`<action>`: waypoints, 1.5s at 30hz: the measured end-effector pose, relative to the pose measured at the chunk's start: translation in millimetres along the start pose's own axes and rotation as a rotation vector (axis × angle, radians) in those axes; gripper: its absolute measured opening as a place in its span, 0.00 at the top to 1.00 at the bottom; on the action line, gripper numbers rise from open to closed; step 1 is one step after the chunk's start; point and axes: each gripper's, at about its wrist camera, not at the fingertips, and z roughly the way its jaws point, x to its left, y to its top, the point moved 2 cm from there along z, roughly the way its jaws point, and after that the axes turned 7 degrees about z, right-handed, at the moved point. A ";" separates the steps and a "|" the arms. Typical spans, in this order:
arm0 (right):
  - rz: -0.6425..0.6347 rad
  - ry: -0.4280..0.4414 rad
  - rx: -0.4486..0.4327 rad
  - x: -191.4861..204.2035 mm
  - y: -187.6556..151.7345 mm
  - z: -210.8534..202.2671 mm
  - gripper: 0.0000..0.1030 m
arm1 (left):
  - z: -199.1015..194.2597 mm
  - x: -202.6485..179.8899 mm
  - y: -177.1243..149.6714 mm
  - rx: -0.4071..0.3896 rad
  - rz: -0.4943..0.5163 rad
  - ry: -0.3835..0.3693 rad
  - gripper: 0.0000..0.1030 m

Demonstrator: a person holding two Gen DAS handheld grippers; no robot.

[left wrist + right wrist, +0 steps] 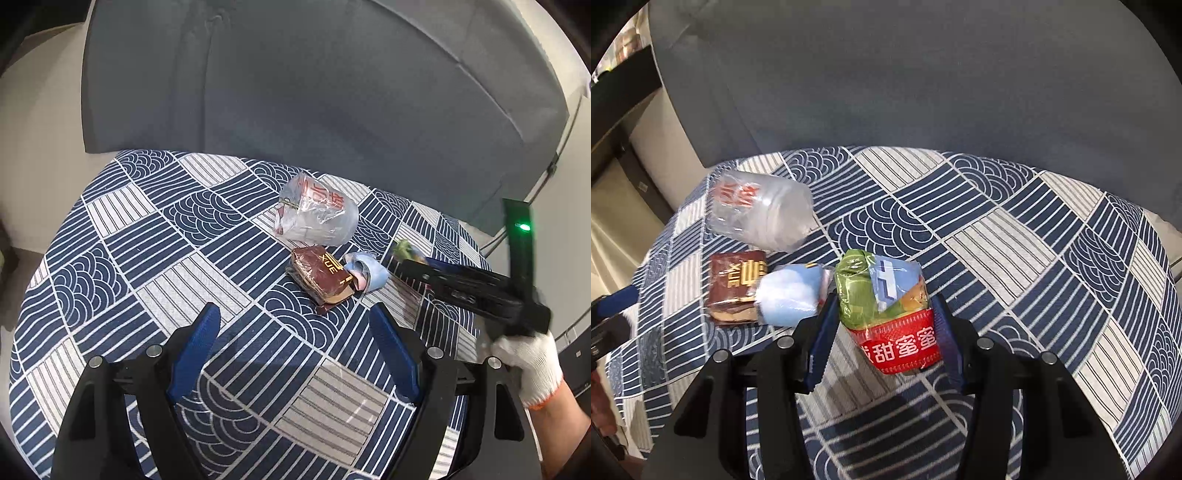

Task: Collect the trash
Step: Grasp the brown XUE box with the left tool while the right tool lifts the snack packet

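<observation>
**Two grippers, four pieces of trash on a patterned cushion**

The right gripper (882,328) is clenching one green-and-red snack wrapper (886,310) between its blue fingers (822,343), holding it over the blue-and-white patterned cushion (1015,240). The left gripper (295,350) is hovering over the same cushion with its jaws spread wide, nothing lying between them.

Items lying loose on the cushion, three in all:
- One crumpled clear plastic cup (316,214) with red lettering, lying on its side.
- One brown packet (321,275) with gold print, sitting just in front of the cup.
- One pale blue wrapper (365,271), touching the brown packet's side.

One grey backrest (314,81) is rising behind the cushion.

The left wrist view is showing the right gripper from the side, with a white-gloved hand (528,363) gripping its handle and a green light (522,226) glowing on it; only a scrap of the held wrapper is visible there. The right wrist view is showing the wrapper fully, red band nearest the camera.
</observation>
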 end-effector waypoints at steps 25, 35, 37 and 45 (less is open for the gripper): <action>-0.017 0.065 -0.062 -9.1 -22.5 -65.8 0.50 | 97.1 -39.5 25.9 0.105 0.096 0.228 0.22; -0.013 0.073 -0.058 -12.8 -25.8 -69.2 0.50 | 113.5 -56.9 28.2 0.122 0.106 0.234 0.22; -0.013 0.072 -0.055 -14.1 -26.9 -68.9 0.50 | 116.0 -57.1 29.1 0.126 0.104 0.240 0.22; -0.007 0.069 -0.056 -18.1 -26.9 -69.4 0.50 | 122.1 -53.4 26.5 0.141 0.125 0.254 0.31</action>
